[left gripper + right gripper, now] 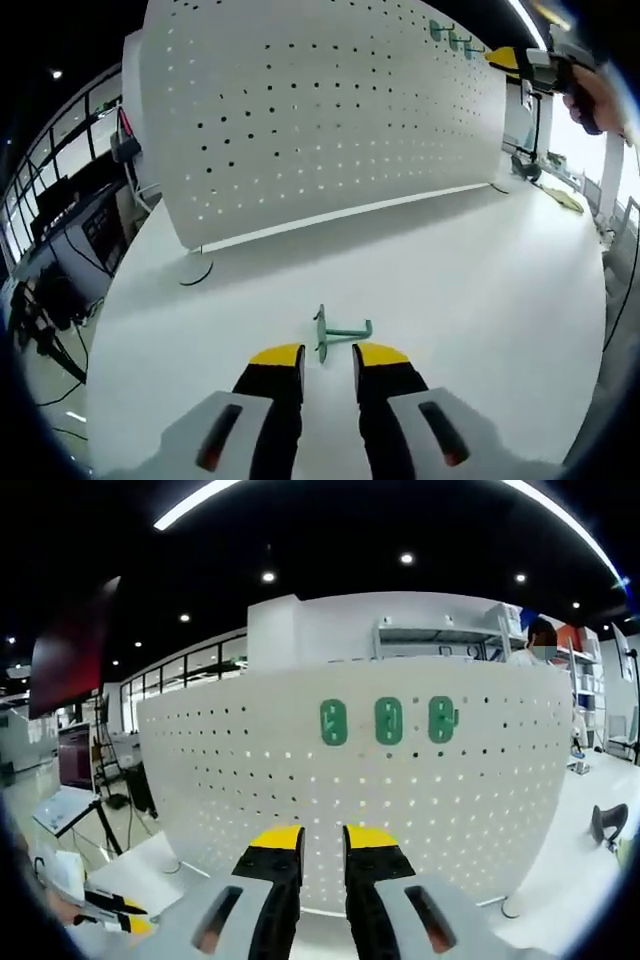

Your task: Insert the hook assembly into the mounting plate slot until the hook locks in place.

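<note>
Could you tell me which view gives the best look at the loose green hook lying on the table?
The left gripper view: the green hook lies on the white table just ahead of the left gripper, unobstructed. The right gripper view faces the pegboard instead.

Our left gripper (328, 358) has two black jaws capped with yellow tips, each rising from a pale grey housing that bears a dark slot with a reddish-orange mark inside. Our right gripper (322, 842) is built alike: yellow caps on black jaws, grey shells below, and the same slanted orange-marked slots. In the left gripper view, the right gripper appears far right, showing a yellow tip and a grey-and-black body, with our hand (598, 95) just behind it.
</note>
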The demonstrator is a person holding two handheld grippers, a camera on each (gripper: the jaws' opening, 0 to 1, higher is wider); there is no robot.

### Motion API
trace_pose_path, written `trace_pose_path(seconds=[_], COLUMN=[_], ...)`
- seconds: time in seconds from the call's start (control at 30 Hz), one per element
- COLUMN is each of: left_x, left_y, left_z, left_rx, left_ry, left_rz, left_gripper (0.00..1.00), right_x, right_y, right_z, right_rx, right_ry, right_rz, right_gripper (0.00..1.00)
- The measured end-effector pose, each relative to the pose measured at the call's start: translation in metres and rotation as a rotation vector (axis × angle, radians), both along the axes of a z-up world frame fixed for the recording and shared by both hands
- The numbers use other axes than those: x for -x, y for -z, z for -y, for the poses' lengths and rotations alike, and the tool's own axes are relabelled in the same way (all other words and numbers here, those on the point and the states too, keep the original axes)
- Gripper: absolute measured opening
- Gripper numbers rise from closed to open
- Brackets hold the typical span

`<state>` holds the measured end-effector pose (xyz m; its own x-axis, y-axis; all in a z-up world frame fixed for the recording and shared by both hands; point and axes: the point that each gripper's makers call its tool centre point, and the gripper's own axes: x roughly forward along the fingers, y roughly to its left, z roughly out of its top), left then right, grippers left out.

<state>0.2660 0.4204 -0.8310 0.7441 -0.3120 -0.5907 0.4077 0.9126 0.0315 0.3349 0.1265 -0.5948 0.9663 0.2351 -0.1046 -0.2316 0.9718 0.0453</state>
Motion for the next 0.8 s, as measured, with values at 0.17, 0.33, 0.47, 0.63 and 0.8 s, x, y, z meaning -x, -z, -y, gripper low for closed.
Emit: trace_pose_path(seconds=[0.17,0.33,0.47,0.63,0.8], left_x=[-0.004,-0.006,-0.007,-0.009,-0.011], left_y=[0.007,0.011,0.010,0.011,0.017], left_z=[-0.003,-0.003,-0.005,-0.001,0.000], left_rx=[-0.029,-0.050,-0.046,-0.067,-0.071], left_ry=[0.011,0.028,0.015,0.040,0.046], left_rz=[-0.016,-0.020,-0.019,-0.019,-0.037], left_gripper=[0.18,0.15,0.12,0.10,0.07], right_x=[0.003,0.007,0.008,0.008,0.010], right_y=[0.010,0.018,0.021,0.024,0.029], right_z=[0.003,0.003,0.004,0.003,0.004], right_rx=[-0.003,-0.011,-0.018,-0.029,-0.027], right_ry=[-0.002,-0.001,0.001,0.000,-0.002], right_rz=[-0.022,-0.039,-0.047,-0.053,-0.063], right_gripper=[0.14,0.14,0.14,0.14,0.14])
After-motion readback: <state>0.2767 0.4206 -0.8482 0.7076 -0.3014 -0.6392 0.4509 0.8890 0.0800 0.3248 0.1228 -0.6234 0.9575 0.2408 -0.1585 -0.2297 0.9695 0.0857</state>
